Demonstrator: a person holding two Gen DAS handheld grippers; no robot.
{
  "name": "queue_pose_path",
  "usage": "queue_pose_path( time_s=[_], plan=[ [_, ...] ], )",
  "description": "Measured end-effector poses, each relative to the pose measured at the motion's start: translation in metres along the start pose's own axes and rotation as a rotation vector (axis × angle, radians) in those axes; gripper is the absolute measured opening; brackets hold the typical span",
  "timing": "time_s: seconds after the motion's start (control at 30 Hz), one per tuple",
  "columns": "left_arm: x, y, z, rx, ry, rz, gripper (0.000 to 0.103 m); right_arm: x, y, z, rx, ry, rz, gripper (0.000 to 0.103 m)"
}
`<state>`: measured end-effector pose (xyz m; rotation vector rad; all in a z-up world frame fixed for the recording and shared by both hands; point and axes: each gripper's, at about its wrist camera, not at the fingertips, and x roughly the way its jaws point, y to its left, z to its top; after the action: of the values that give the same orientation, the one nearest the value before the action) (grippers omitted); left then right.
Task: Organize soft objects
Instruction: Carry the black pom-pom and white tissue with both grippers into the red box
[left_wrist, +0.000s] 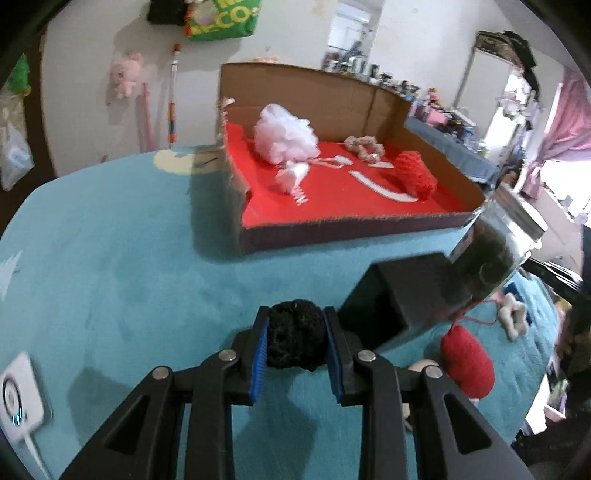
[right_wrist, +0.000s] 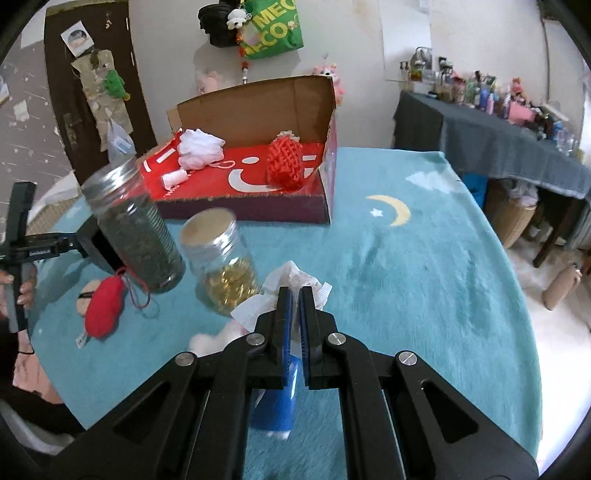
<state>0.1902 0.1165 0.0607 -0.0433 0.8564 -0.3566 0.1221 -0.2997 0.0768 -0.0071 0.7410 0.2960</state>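
Observation:
My left gripper (left_wrist: 295, 318) is shut on a black mesh ball (left_wrist: 295, 343), held above the teal cloth. In the right wrist view my right gripper (right_wrist: 295, 295) is shut on a crumpled white tissue (right_wrist: 295, 277) from a blue pack (right_wrist: 277, 406) that hangs below the fingers. Ahead stands an open cardboard box (left_wrist: 332, 230) (right_wrist: 258, 213) with a red floor. It holds a white bath pouf (left_wrist: 284, 133) (right_wrist: 199, 147), a red knitted piece (left_wrist: 415, 173) (right_wrist: 284, 162) and a pink scrunchie (left_wrist: 364, 146). A red yarn ball (left_wrist: 467, 363) (right_wrist: 105, 310) lies on the cloth.
A jar of dark contents (left_wrist: 495, 251) (right_wrist: 136, 236), a jar of golden contents (right_wrist: 225, 266) and a black box (left_wrist: 399, 295) stand between me and the cardboard box. A white fluffy item (right_wrist: 210, 339) lies nearby. A white device (left_wrist: 18, 398) sits at the left edge. A cluttered side table (right_wrist: 480, 129) is to the right.

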Motion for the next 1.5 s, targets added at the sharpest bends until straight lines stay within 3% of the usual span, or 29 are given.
queue_pose_path(
  time_s=[0.13, 0.3, 0.73, 1.17, 1.3, 1.5],
  plan=[
    [0.006, 0.000, 0.013, 0.053, 0.003, -0.057, 0.029, 0.012, -0.011, 0.016, -0.020, 0.010, 0.049, 0.004],
    [0.016, -0.003, 0.027, 0.133, 0.021, -0.060, 0.029, 0.029, -0.016, 0.035, -0.067, 0.016, 0.095, 0.004],
    [0.021, -0.010, 0.051, 0.219, 0.018, -0.095, 0.029, 0.051, -0.007, 0.060, -0.164, 0.019, 0.188, 0.004],
    [0.031, -0.033, 0.086, 0.273, 0.001, -0.144, 0.029, 0.065, 0.026, 0.093, -0.267, 0.002, 0.237, 0.004],
    [0.041, -0.045, 0.105, 0.267, 0.019, -0.164, 0.029, 0.073, 0.040, 0.111, -0.313, 0.002, 0.240, 0.004],
    [0.066, -0.067, 0.135, 0.281, 0.068, -0.131, 0.029, 0.095, 0.059, 0.146, -0.370, 0.020, 0.248, 0.004]
  ],
)
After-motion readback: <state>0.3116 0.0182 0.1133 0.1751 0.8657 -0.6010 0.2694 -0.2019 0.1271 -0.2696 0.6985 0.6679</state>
